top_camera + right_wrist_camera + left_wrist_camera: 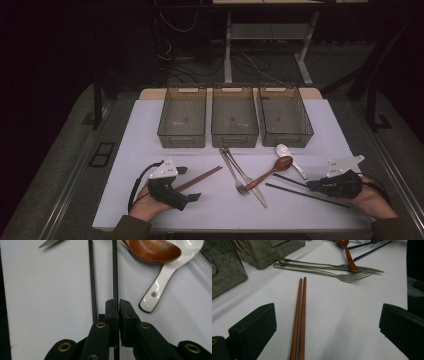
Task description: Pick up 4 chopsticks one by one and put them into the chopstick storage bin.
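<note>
A pair of brown wooden chopsticks (300, 320) lies side by side on the white table, between the wide-apart jaws of my left gripper (328, 312), which is open and touches neither stick. In the high view this gripper (187, 183) sits at the front left beside the brown chopsticks (200, 178). At the front right, my right gripper (311, 185) is shut on one thin black chopstick (115, 270). The second black chopstick (92, 277) lies free just beside the jaws.
A fork (234, 172) and a knife (252, 187) lie mid-table, with a brown wooden spoon (272, 170) across them and a white ceramic spoon (292, 160) beside it. Three translucent bins (182, 137) stand in a row at the back. The table's front edge (225, 229) is close to both hands.
</note>
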Motion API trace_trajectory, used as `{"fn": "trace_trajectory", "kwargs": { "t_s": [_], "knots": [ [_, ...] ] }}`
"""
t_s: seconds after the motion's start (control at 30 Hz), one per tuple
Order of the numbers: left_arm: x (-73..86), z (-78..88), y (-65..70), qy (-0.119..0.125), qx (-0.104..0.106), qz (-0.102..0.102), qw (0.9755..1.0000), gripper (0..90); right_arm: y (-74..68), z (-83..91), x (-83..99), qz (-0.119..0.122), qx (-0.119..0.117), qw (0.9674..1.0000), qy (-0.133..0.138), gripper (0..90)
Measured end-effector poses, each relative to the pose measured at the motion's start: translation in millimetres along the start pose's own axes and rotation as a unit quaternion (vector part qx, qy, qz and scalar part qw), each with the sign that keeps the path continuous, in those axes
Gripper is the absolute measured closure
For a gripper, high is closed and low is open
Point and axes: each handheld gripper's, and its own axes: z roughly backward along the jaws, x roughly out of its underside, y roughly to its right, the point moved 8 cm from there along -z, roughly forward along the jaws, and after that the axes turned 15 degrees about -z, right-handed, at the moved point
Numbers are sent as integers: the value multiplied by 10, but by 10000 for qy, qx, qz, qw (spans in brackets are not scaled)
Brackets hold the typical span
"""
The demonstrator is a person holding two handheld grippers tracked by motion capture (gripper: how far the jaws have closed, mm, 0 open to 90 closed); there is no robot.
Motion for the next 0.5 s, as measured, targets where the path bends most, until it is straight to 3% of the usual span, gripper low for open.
{"fn": "trace_trajectory", "kwargs": {
  "t_s": [0.5],
  "knots": [
    [31,-22,11,-23,9,-2,10000,0,-104,73,-130,-17,-181,9994,306,856]
  ]
}}
